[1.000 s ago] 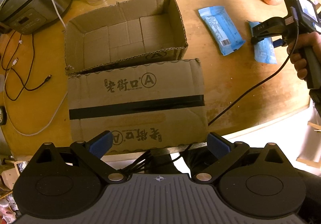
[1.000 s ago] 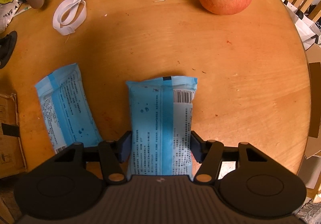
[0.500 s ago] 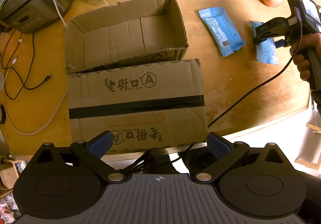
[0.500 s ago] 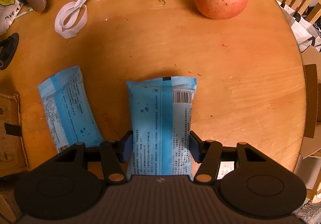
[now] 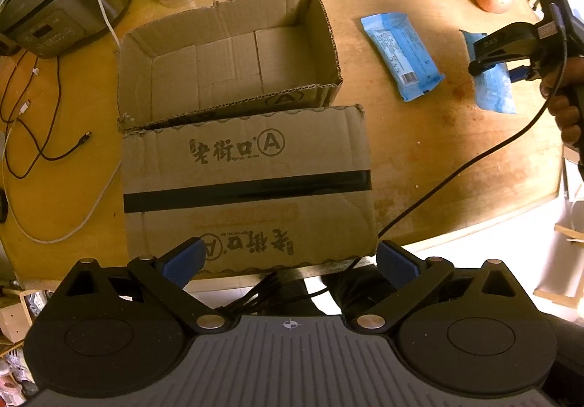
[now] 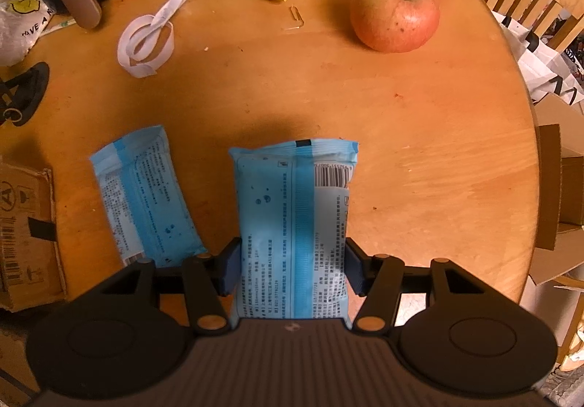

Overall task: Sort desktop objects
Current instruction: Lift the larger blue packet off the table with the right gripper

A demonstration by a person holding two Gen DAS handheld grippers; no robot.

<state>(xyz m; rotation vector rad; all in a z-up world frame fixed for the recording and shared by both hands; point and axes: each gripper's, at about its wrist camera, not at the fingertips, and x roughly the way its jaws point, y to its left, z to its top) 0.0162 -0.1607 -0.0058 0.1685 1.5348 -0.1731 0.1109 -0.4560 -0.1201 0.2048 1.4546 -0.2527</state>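
Right gripper [image 6: 292, 270] pointed straight down above the surface [image 6: 438, 158], fingers [image 6: 230, 270] clamped on both sides of blue packet [image 6: 292, 210]. Left gripper [image 5: 290, 261] wide, empty.

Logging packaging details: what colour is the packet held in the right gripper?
Light blue with a darker blue stripe and a barcode: the packet, seen best in the right wrist view.

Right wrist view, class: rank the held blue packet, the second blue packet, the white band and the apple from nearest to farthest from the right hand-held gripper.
1. Held blue packet, between the right hand-held gripper pads.
2. Second blue packet, lying just left.
3. White band, far left, and apple, far right: too close to call.
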